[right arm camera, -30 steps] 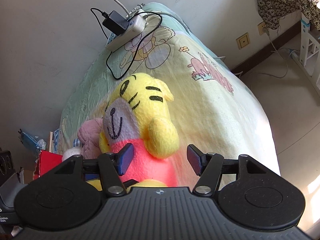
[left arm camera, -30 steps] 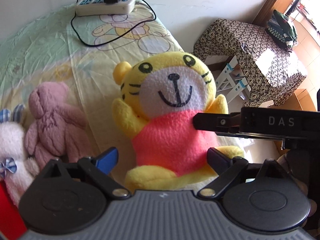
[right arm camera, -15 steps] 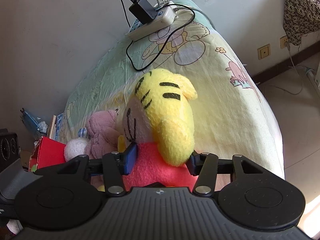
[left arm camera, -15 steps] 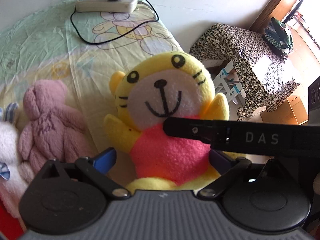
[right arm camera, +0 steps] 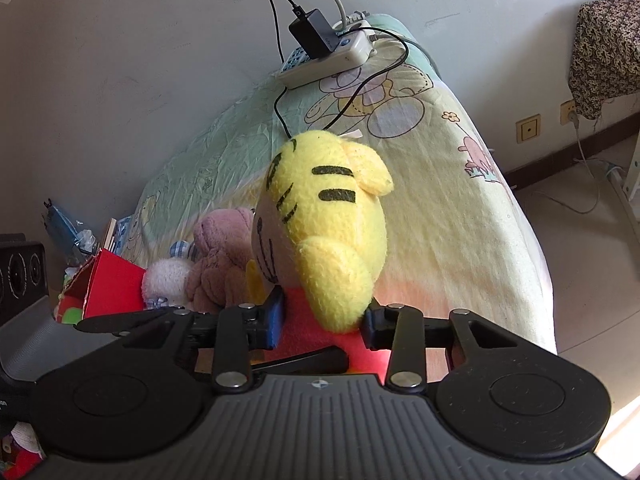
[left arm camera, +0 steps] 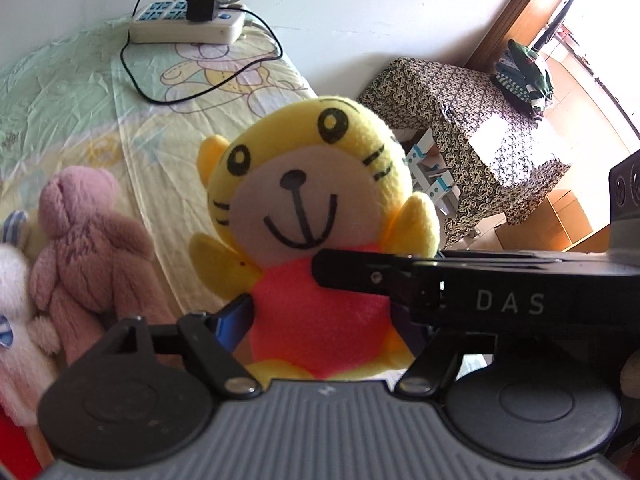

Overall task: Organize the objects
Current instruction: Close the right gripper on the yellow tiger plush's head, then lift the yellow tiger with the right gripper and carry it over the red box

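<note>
My right gripper [left arm camera: 404,280] lies across the yellow tiger toy [left arm camera: 316,216] and hides my left gripper's far finger. The white bunny [left arm camera: 12,304] is cut off by the edge. The red box [right arm camera: 108,288] hides behind my gripper.

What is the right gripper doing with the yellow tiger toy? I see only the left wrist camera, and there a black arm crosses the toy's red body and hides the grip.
Observer: In the right wrist view, the right gripper has just been closing its jaws. Its blue pads now press the red body of the tiger toy from both sides.
Operator: Thank you. What stands past the white plush? My picture cuts that corner off.
Observer: A red box stands there, next to the white plush and the pink plush. Something green and red shows at its open end.
</note>
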Available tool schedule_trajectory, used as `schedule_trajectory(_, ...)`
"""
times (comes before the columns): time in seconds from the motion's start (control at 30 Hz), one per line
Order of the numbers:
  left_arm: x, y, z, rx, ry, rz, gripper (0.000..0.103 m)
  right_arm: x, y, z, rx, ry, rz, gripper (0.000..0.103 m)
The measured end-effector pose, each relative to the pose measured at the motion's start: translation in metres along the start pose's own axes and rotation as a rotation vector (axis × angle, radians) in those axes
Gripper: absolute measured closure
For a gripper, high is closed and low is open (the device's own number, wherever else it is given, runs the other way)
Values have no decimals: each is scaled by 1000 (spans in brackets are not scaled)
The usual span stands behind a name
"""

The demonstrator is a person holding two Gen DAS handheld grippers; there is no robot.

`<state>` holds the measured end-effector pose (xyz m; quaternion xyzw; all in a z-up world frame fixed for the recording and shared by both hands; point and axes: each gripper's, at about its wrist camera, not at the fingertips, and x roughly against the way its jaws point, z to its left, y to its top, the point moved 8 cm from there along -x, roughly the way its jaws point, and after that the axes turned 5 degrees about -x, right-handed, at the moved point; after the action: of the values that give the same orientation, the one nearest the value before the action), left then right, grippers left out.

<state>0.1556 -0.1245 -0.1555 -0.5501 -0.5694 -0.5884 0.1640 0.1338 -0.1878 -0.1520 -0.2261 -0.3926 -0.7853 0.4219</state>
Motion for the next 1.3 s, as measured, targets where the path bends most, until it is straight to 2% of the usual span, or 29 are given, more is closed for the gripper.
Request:
schedule_trajectory(0.3,28,-13,-20,-57,-8,-56,37,25,-15,19,41,-17,-29,64)
schedule_trajectory(0.4,42,-16,-27,-74,-2,-86,37,30,-23,30,51,1,-25,65)
schedule_trajectory(0.53,58,-24,-33,-105,39,-122,37,35,-31,41,60,12,-30,65)
schedule_trajectory(0.73,79,-38,-28,-80,44,-158,37,41,-44,59,78,39,-29,65)
schedule_trajectory(1.03,122,-63,-17,-50,97,-237,37,45,-60,100,122,100,-25,66)
schedule_trajectory(1.3,180,-73,9,-27,103,-352,38,56,-66,156,167,138,-98,66)
